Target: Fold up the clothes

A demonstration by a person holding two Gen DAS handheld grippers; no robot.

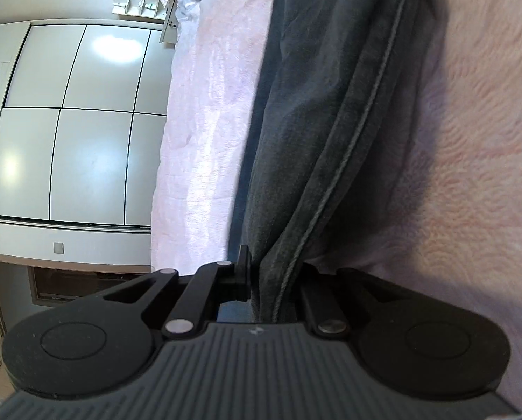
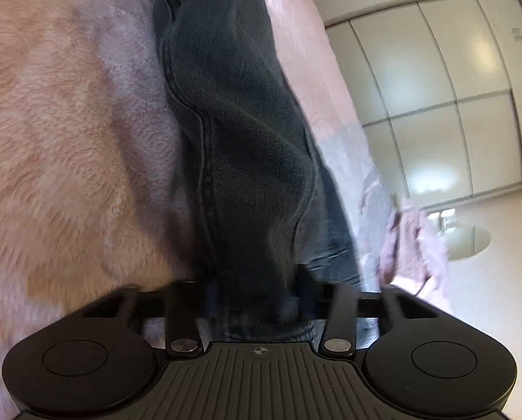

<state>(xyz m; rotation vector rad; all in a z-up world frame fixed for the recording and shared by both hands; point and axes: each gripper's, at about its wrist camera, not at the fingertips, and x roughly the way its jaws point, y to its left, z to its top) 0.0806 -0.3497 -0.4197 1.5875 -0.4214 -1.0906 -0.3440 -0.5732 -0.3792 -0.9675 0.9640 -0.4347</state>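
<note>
**Q:** Nearest the lens in each wrist view, what do the claws hold?

**A:** Left gripper: fingers drawn close, pinching a bunched edge of the dark grey jeans where a raised seam runs into the gap. Right gripper: closed likewise on a thick wad of the same jeans, with a hem-like edge showing just behind the fingers.

**Q:** Where does the garment lie beyond the fingers?

**A:** It stretches away from both claws as a long dark band over the pink fleece blanket. Whether it rests on the blanket or hangs just above it cannot be told. Beside the blanket lies a paler pink quilted cover; farther off stand white panelled wardrobe doors.

**Q:** How should the cloth handle?

**A:** Judged by its stitched seams and firm creases, it is denim: fairly heavy, soft yet springy, not slippery, not fragile. Seams and hems are the thickest parts and give the surest hold; a single layer mid-panel would likely sag.

**Q:** How far along is the fold?

**A:** Both ends held in a narrow band would fit either jeans being laid out or a lengthwise fold already made.
</note>
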